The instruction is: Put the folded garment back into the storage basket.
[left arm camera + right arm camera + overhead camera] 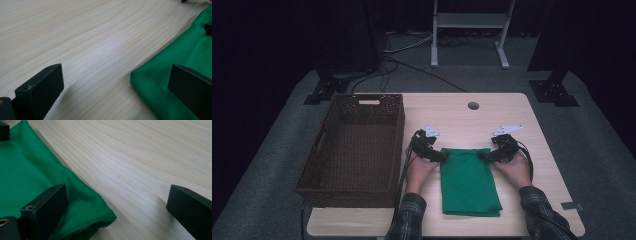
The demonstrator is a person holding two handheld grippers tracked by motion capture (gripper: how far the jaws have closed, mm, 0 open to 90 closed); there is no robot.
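Note:
A folded green cloth (pixel 469 181) lies on the light wooden table (pixel 492 115), long side running toward the near edge. My left gripper (pixel 441 155) rests at the cloth's far left corner and stands open, one jaw over the green cloth (pixel 185 62), the other over bare wood. My right gripper (pixel 484 155) sits at the far right corner, also open, straddling the corner of the green cloth (pixel 37 177). Nothing is pinched between either pair of jaws. Across the cloth, a jaw tip of the other gripper (pixel 4 130) peeks in at the top left.
A dark brown wicker basket (pixel 328 150) with nothing in it fills the table's left side, close to my left hand. A round cable hole (pixel 473 105) sits near the far edge. Beyond the table are a white stand (pixel 469 30) and cables on grey carpet.

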